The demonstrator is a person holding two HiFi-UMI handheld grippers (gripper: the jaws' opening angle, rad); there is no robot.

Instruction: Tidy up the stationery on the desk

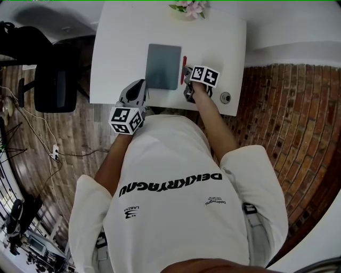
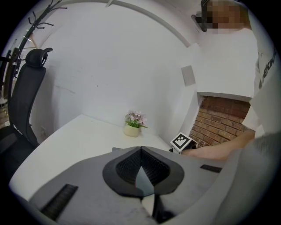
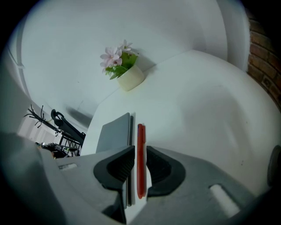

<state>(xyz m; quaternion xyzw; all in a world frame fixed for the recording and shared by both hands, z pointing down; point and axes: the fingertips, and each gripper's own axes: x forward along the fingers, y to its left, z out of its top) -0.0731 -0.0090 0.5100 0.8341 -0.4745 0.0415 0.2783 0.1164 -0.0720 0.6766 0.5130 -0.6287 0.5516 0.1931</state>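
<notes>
As seen from above in the head view, the white desk (image 1: 117,53) carries a grey notebook (image 1: 163,66) lying flat, with a red pen (image 1: 184,69) just beside its right edge and parallel to it. The right gripper (image 1: 189,91) sits at the near end of the pen. The left gripper (image 1: 136,93) is held at the desk's near edge, below the notebook's left corner. A potted flower (image 1: 187,7) stands at the far edge. A black office chair (image 1: 53,85) stands left of the desk.

Left gripper view: the jaws are pressed together with nothing between them, and the left gripper (image 2: 141,151) points across the desk toward the potted flower (image 2: 133,125). The right gripper's marker cube (image 2: 181,141) shows at the right.

Right gripper view: the jaws stand narrowly apart on either side of the red pen (image 3: 140,158). A thin strip of desk shows on each side of the pen, so the pads do not press on it. The right gripper (image 3: 140,151) points steeply down at the desk. The pen lies flat on the desk, apart from the grey notebook (image 3: 115,132) by a thin gap.
</notes>
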